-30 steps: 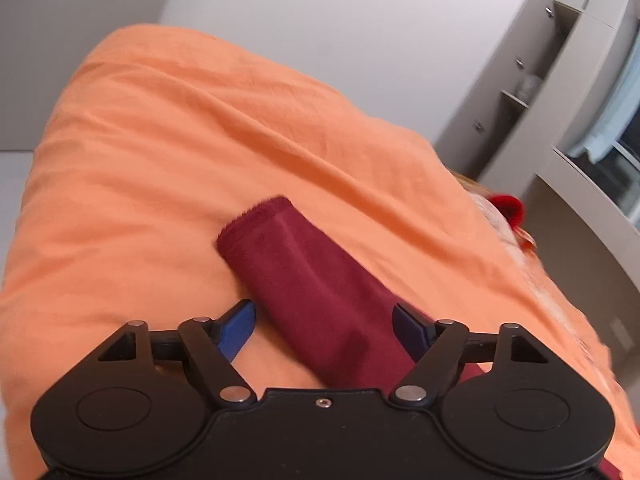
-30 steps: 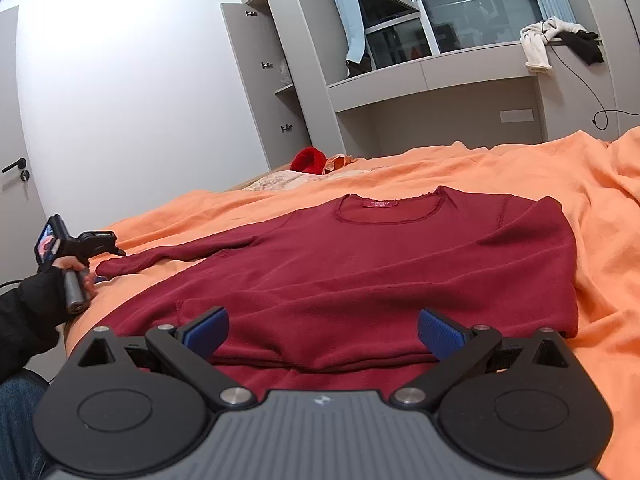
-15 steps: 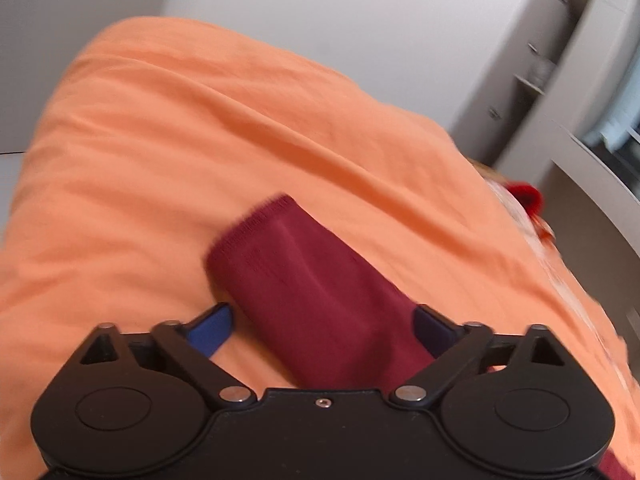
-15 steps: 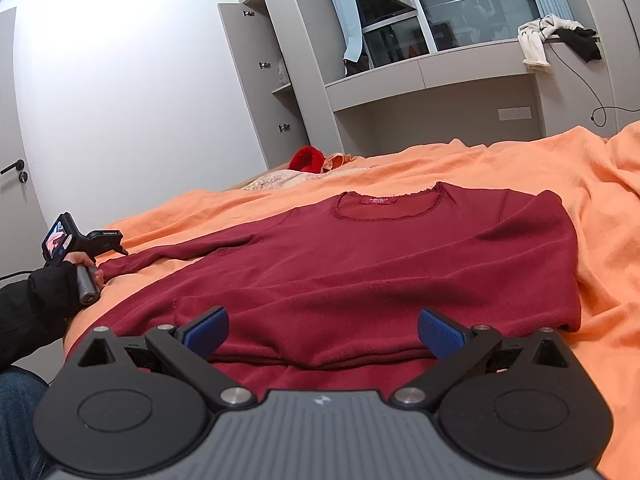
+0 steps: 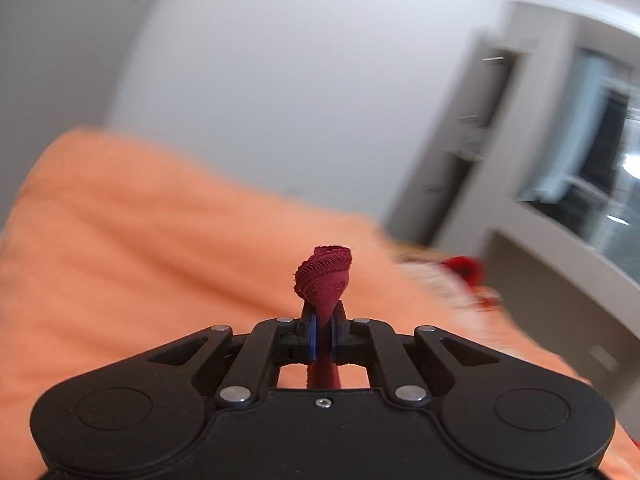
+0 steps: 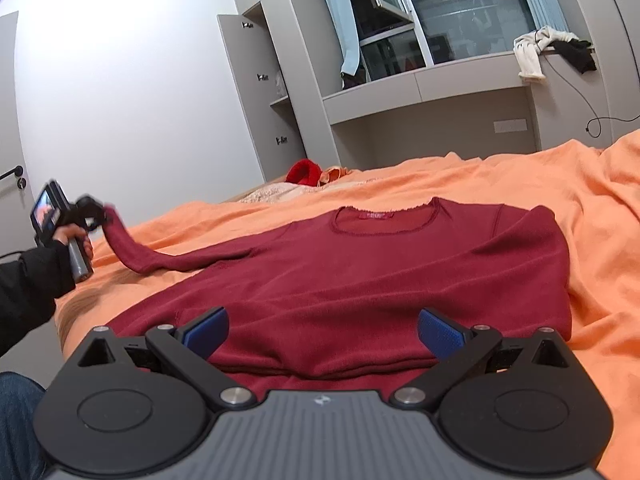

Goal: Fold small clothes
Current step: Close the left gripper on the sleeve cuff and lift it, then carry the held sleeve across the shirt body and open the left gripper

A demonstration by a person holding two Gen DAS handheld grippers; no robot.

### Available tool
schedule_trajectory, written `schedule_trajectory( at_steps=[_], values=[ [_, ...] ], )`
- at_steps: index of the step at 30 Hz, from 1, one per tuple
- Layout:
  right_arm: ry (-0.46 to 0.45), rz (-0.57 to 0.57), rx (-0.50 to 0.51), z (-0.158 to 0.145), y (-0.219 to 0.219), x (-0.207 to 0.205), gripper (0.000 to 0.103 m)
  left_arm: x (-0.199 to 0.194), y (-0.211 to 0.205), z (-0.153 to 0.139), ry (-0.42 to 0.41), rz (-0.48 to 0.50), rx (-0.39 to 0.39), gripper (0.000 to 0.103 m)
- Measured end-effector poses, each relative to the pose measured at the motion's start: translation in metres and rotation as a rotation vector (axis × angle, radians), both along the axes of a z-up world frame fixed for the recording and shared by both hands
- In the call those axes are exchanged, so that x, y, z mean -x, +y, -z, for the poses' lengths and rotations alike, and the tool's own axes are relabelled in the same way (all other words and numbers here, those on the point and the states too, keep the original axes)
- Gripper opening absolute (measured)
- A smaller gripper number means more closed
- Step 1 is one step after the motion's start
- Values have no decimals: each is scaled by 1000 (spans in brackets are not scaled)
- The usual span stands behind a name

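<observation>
On the orange bed sheet (image 6: pixel 500 184) a dark red long-sleeved top (image 6: pixel 380 272) is laid flat, neckline at 12 o'clock, hem at 6, just under the right claw (image 6: pixel 322 326). Right claw is held spread, blue pads clear of the cloth, nothing gripped. Left claw (image 5: pixel 324 336) is pressed together, pinching the sleeve cuff (image 5: pixel 324 276); cuff is bunched into a twisted knob above the pads, ribbed edge visible. In the right wrist view the sleeve (image 6: pixel 160 256) is seen rising off the bed toward 9 o'clock, long axis running 9-to-3 from cuff to shoulder. Body of the top lies toward 3 o'clock from the left claw, so the fold is judged to go that way, across the chest. Left hand (image 6: pixel 70 236) is the nearer one. Fabric: soft knit, limp, drapes under its own weight; sheet lightly wrinkled.
</observation>
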State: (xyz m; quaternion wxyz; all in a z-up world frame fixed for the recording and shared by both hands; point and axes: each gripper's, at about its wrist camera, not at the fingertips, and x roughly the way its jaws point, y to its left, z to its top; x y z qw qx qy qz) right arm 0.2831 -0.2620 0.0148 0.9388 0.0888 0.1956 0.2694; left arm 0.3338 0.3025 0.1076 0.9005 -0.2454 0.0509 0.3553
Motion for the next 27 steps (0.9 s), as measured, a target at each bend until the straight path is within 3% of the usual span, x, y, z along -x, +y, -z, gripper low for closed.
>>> schedule_trajectory(
  at_steps=[7,11,13,20,24,27],
  values=[
    [-35,55,-12,-10,0,5,103,7,-112,-67,-101,368,-274,6],
    [-53,112,-14,-16,-8,7,103,11,-192,-82,-147,557,-406,7],
    [-60,155,-14,-18,-14,8,103,15,-230,-80,-166,646,-435,7],
    [-40,313,-42,-18,-47,5,103,8,-333,-18,-144,925,-422,7],
    [-37,352,-40,-15,-57,2,103,11,-365,34,-63,1061,-408,7],
    [-30,352,-40,-14,-59,1,103,23,-365,74,8,1139,-405,8]
  ],
)
